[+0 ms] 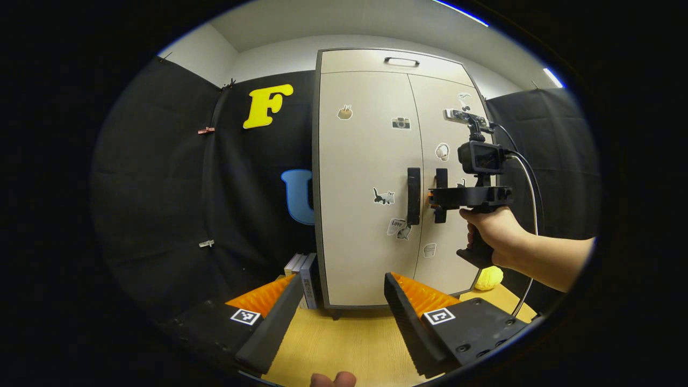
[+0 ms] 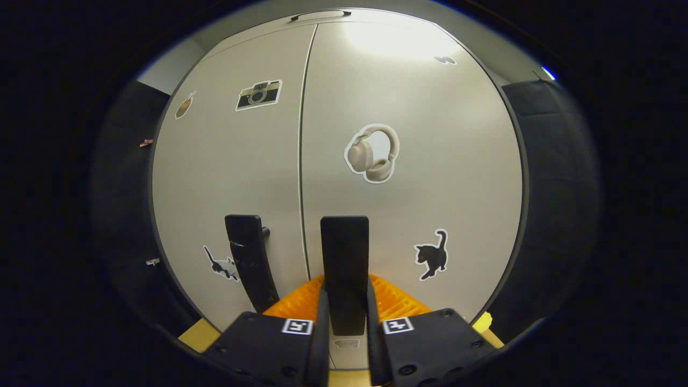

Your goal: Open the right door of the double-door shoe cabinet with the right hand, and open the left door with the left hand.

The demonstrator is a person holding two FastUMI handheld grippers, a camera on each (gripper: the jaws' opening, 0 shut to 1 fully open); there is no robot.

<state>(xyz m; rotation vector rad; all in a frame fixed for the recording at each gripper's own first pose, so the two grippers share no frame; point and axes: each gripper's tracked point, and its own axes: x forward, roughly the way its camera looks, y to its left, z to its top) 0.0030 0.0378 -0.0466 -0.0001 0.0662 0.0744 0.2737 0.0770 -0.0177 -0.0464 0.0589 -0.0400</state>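
**Cabinet shut, right handle gripped**

Cabinet [image 1: 371, 177] stands upright on the wooden table [image 1: 344, 344], both doors flat and flush along the centre seam. At far left in the left gripper view, the black cloth wall hangs behind, and a few books [image 1: 302, 271] lean at the cabinet's left foot. The left gripper [image 1: 338, 314] sits low and well back from the doors, its jaws wide apart and holding nothing, pointed at the cabinet's base. The left door [image 1: 365, 183] carries its dark vertical left handle [image 1: 413, 194] just left of the seam, untouched. Right of the seam, the right gripper [image 1: 436, 198] meets the right handle [image 1: 441, 180] on the right door [image 1: 449, 161]. A hand [image 1: 492, 234] holds that gripper level by its grip, forearm reaching in from the right, roughly horizontal. A yellow object [image 1: 489, 277] lies near the cabinet's right foot.

In the right gripper view, the right gripper [image 2: 344, 317] has its jaws narrow, pressed on both sides of the right handle [image 2: 344, 269].
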